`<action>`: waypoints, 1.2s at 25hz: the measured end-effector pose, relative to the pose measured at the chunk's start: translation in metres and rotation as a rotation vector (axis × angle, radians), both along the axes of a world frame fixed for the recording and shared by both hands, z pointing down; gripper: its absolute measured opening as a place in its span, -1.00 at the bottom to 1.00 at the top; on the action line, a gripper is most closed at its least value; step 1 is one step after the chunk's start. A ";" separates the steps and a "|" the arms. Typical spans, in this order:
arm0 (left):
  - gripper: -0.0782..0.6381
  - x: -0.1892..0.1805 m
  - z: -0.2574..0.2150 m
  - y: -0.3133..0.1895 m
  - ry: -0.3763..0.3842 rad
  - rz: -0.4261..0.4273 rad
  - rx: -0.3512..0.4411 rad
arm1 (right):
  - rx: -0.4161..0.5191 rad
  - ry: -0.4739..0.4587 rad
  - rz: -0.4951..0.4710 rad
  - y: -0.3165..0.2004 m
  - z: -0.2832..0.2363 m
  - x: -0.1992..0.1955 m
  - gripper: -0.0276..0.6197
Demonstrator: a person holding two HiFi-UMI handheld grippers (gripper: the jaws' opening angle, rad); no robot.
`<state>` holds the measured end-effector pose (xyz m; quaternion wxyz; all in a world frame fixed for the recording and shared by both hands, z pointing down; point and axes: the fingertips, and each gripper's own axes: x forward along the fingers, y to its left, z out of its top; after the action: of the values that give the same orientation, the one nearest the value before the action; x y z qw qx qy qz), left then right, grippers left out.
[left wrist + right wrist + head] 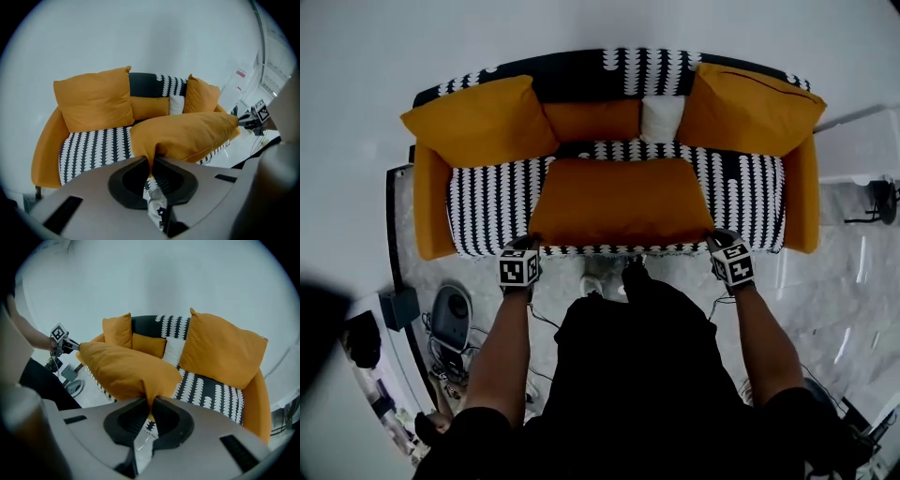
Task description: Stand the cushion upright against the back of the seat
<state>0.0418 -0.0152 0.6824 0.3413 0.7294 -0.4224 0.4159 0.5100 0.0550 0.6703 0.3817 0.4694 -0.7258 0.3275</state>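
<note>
A large orange cushion hangs flat over the front of the black-and-white patterned sofa seat, lifted off it. My left gripper is shut on the cushion's near left corner, and my right gripper is shut on its near right corner. In the left gripper view the cushion stretches away from the pinched corner at my left gripper toward the other gripper. The right gripper view shows the same cushion pinched at my right gripper. The sofa back stands behind it.
Two big orange cushions lean in the sofa's back corners, with a small orange cushion and a white one between them. Orange armrests close both ends. Cables and devices lie on the floor at the left.
</note>
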 end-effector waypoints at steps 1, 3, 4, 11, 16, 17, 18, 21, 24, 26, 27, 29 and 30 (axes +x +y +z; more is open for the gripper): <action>-0.68 0.002 -0.006 -0.006 0.013 -0.028 0.007 | 0.007 -0.010 0.006 -0.006 -0.004 0.003 -0.75; -0.68 0.008 -0.017 -0.016 0.029 -0.066 0.020 | 0.024 -0.033 0.022 -0.017 -0.012 0.008 -0.75; -0.68 0.011 -0.021 -0.020 0.032 -0.078 0.027 | 0.033 -0.043 0.028 -0.022 -0.016 0.011 -0.75; -0.68 0.019 -0.046 -0.054 0.060 -0.163 0.084 | 0.105 -0.102 0.028 -0.074 -0.043 0.026 -0.75; -0.68 0.025 -0.064 -0.083 0.082 -0.167 0.114 | 0.147 -0.155 0.115 -0.110 -0.064 0.036 -0.75; -0.68 0.027 -0.068 -0.089 0.086 -0.163 0.119 | 0.154 -0.165 0.134 -0.117 -0.067 0.037 -0.75; -0.68 0.028 -0.072 -0.095 0.090 -0.161 0.124 | 0.159 -0.175 0.153 -0.124 -0.070 0.039 -0.75; -0.68 0.032 -0.081 -0.117 0.110 -0.154 0.142 | 0.177 -0.202 0.222 -0.146 -0.077 0.044 -0.75; -0.68 0.035 -0.087 -0.140 0.138 -0.153 0.167 | 0.210 -0.213 0.271 -0.171 -0.086 0.048 -0.76; -0.68 0.035 -0.091 -0.154 0.151 -0.154 0.178 | 0.226 -0.218 0.295 -0.187 -0.093 0.049 -0.75; -0.68 0.034 -0.093 -0.160 0.156 -0.153 0.182 | 0.232 -0.223 0.307 -0.193 -0.096 0.049 -0.75; -0.68 0.032 -0.096 -0.173 0.168 -0.153 0.189 | 0.243 -0.229 0.323 -0.206 -0.103 0.047 -0.76; -0.68 0.031 -0.097 -0.178 0.172 -0.154 0.191 | 0.248 -0.229 0.323 -0.212 -0.106 0.046 -0.75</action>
<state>0.0728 -0.1936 0.5852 0.3363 0.7569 -0.4840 0.2823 0.5558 -0.1570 0.5647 0.1789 0.5826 -0.7145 0.3438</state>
